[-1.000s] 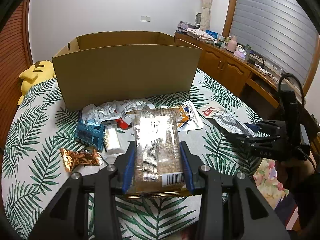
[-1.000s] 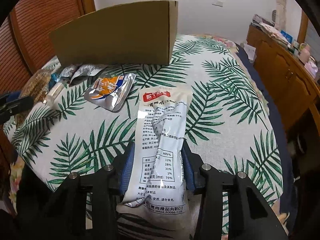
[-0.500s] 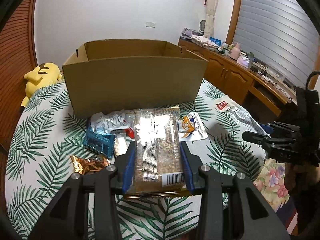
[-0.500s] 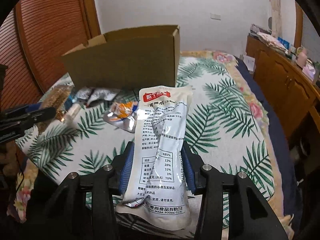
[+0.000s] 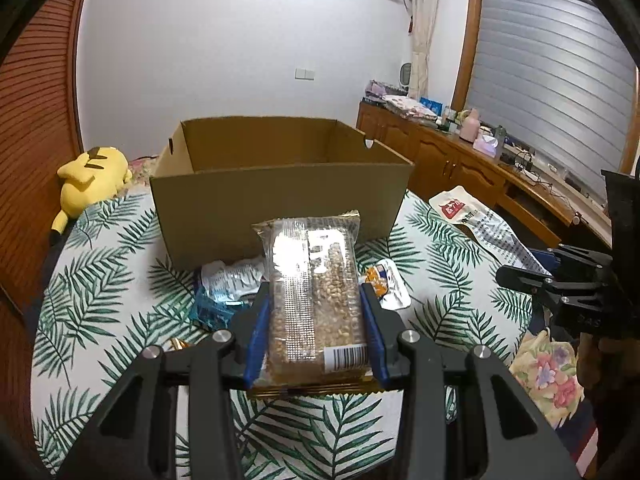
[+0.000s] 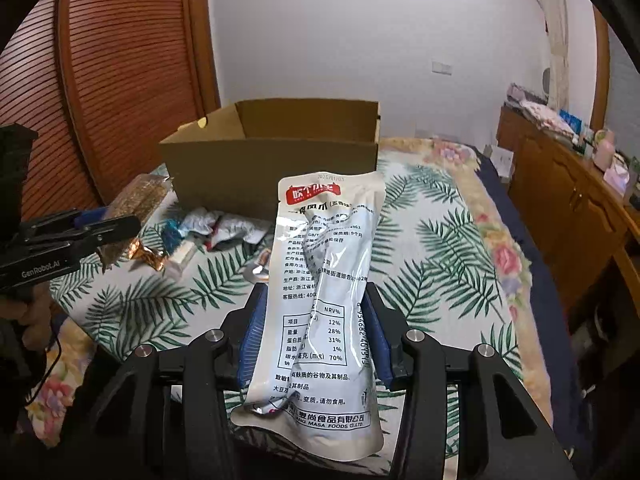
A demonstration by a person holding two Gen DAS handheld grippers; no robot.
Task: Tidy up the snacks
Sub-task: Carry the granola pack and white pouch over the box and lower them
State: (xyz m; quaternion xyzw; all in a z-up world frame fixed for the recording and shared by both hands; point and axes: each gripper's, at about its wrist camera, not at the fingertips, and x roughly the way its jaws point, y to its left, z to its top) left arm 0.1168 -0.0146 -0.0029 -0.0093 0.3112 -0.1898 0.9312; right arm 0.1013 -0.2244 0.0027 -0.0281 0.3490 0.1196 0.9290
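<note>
My left gripper (image 5: pixel 314 300) is shut on a clear pack of nut brittle (image 5: pixel 316 296), held above the table in front of the open cardboard box (image 5: pixel 280 196). In the right wrist view my right gripper (image 6: pixel 314 308) is shut on a tall white pouch (image 6: pixel 324 280) with a red label, raised over the table. The same pouch (image 5: pixel 480 228) and right gripper (image 5: pixel 520 276) show at the right of the left wrist view. The left gripper (image 6: pixel 120 222) with the brittle pack (image 6: pixel 138 196) appears at the left of the right wrist view.
Loose snacks lie in front of the box: a crumpled white wrapper (image 5: pixel 232 276), a blue packet (image 5: pixel 212 308), an orange-printed pouch (image 5: pixel 386 284), a gold wrapper (image 6: pixel 144 254). A yellow plush toy (image 5: pixel 90 178) sits at the far left. A wooden cabinet (image 5: pixel 460 164) runs along the right.
Both grippers have risen with their snacks still held. The box's inside has come into view, and the table and loose snacks sit lower in both views.
</note>
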